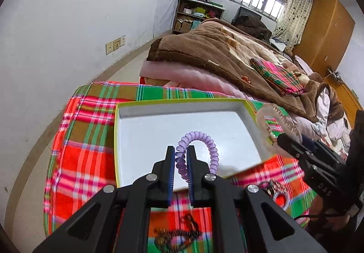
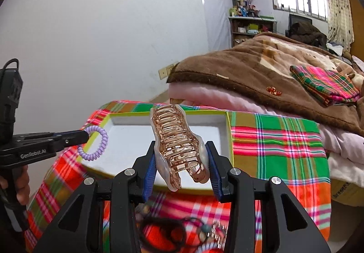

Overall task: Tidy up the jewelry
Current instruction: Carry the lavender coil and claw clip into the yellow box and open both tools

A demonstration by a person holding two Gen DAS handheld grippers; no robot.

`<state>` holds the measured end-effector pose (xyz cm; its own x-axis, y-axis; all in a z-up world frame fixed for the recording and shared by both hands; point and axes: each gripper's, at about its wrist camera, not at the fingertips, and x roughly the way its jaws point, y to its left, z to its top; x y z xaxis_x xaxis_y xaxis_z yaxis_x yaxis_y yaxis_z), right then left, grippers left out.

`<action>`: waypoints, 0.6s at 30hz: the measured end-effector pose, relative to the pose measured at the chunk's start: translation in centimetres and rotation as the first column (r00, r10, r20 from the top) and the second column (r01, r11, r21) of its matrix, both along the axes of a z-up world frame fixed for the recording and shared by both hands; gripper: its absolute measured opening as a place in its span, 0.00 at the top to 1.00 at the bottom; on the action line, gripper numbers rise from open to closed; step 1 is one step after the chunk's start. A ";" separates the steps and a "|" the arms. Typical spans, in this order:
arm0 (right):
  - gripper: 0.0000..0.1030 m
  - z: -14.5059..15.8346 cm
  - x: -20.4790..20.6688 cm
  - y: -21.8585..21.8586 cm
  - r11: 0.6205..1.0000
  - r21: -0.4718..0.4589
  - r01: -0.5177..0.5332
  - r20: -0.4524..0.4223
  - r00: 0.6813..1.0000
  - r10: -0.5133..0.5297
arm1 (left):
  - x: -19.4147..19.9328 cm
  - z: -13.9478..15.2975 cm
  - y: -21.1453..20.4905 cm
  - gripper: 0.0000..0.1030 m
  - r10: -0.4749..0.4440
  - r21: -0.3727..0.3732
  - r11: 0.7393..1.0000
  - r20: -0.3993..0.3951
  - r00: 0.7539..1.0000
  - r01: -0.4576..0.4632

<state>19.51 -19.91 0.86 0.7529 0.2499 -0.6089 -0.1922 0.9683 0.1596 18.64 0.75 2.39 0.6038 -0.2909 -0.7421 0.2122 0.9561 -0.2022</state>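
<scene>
Plaid cloth (image 1: 86, 153) covers the surface, and on it sits a shallow white box (image 1: 127, 121) with nothing inside yet. Over its right edge the right gripper (image 2: 182, 162) clamps a clear pinkish hair claw (image 2: 175, 139) by its sides, jaws fairly wide. Over the near edge the left gripper (image 1: 181, 157), nearly closed, pinches a purple coil hair tie (image 1: 200, 146). Each piece should be lowered close to the box floor, well apart, before letting go; beads (image 2: 204, 230) wait on the cloth nearby.

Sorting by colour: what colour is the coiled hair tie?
Lilac; the coiled hair tie shows best in the left wrist view.
</scene>
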 end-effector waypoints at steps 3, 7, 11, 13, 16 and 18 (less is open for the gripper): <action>0.60 -0.8 1.8 0.0 1.000 0.012 -0.002 -0.031 1.000 0.002 | 1.6 -0.6 0.0 0.90 0.004 -0.008 1.000 -0.011 1.000 -0.004; 0.60 -1.7 3.7 0.1 1.000 0.024 -0.001 -0.069 0.998 0.003 | 3.6 -1.7 0.0 0.90 0.006 -0.014 1.000 -0.038 0.999 -0.006; 0.60 -2.8 5.3 0.4 1.000 0.024 -0.010 -0.107 0.994 0.012 | 4.8 -2.8 0.2 0.90 0.019 -0.018 1.000 -0.053 0.998 -0.020; 0.60 -3.2 5.8 0.5 1.000 0.025 -0.009 -0.118 0.993 0.012 | 5.4 -3.4 0.4 0.90 0.027 -0.015 0.999 -0.069 0.997 -0.028; 0.60 -4.0 6.5 0.2 0.999 0.045 0.000 -0.145 0.989 0.006 | 6.0 -4.2 0.8 0.90 0.037 -0.012 0.999 -0.085 0.996 -0.038; 0.60 -4.3 7.0 0.1 0.999 0.051 0.013 -0.157 0.988 -0.005 | 6.4 -4.6 1.1 0.90 0.046 -0.012 0.999 -0.095 0.994 -0.047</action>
<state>26.53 -19.76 -3.44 0.6515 0.2781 -0.7058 -0.1525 0.9594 0.2372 25.03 1.86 -2.26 0.5444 -0.2747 -0.7926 0.1468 0.9615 -0.2324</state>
